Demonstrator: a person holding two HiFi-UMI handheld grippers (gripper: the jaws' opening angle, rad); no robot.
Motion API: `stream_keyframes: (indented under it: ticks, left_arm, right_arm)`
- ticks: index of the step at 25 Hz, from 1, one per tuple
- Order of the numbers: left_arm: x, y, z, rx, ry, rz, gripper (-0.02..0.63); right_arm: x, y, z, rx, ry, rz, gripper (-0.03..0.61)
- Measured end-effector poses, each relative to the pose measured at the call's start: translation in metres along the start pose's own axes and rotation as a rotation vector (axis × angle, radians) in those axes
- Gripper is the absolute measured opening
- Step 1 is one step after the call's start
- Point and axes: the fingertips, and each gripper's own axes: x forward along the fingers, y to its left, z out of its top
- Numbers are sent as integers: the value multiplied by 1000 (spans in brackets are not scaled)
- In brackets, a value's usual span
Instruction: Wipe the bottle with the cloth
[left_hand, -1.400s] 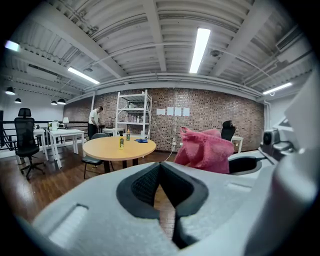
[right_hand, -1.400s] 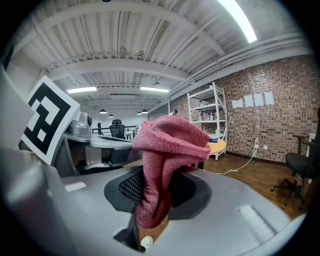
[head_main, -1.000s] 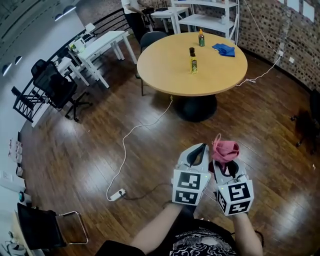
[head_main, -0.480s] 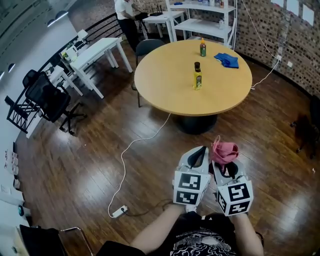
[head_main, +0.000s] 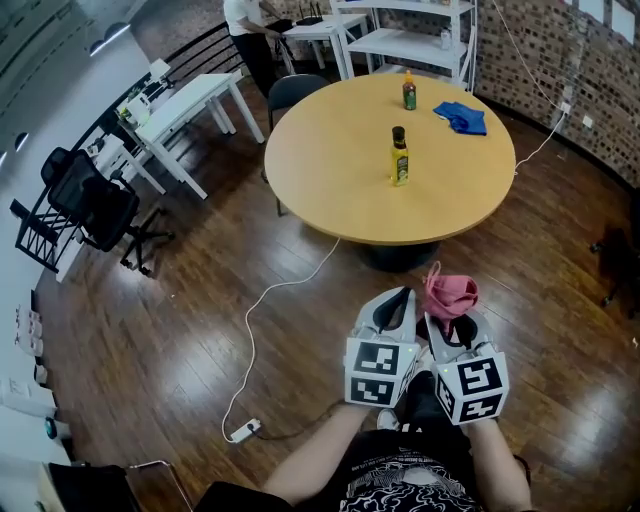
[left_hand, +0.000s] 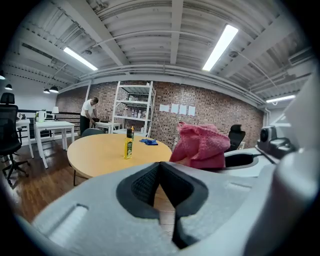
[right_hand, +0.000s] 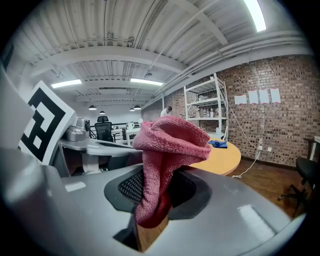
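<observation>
A yellow bottle (head_main: 399, 157) with a black cap stands upright near the middle of the round wooden table (head_main: 330, 170); the left gripper view also shows the bottle (left_hand: 128, 145) ahead. My right gripper (head_main: 443, 318) is shut on a pink cloth (head_main: 450, 293), which bunches up above the jaws (right_hand: 167, 150). My left gripper (head_main: 400, 297) is beside it, shut and empty, its pads (left_hand: 150, 182) meeting. Both grippers hang over the wooden floor, short of the table's near edge. A darker bottle (head_main: 409, 92) and a blue cloth (head_main: 461, 116) lie at the table's far side.
White desks (head_main: 190, 95) and black office chairs (head_main: 95, 205) stand at the left. A white cable with a power strip (head_main: 245, 430) trails across the floor from the table. A grey chair (head_main: 295, 88), white shelves (head_main: 410, 30) and a person (head_main: 245, 20) are behind the table.
Both grippers, with the pink cloth still held, have come closer to the round table; the table and bottle now sit nearer and larger in the head view.
</observation>
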Motion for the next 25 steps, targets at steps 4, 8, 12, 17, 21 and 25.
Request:
stream_keyframes:
  ticks: [4,8,12,17,21,25]
  left_arm:
    - [40,19,10,4,-1,20,3]
    - [89,38,26,-11,-1,44,5]
    - [131,51,45,-9,12,65,3]
    - [182,66,56,-15,25,93,3]
    - [206,80,67,0,1,106,3]
    - [225,97,78,37,-25,83,12]
  right_arm:
    - [38,-25,10,-2,-7,21,104]
    - [78,-58,28,-7,-10,41,104]
    - [113,-90,46,2,-3,66,104]
    - [153,-125,61,7,-2,119,104]
    - [177,-144,68,-16,8,150,104]
    - [198,-161,75,-12,6,153,104]
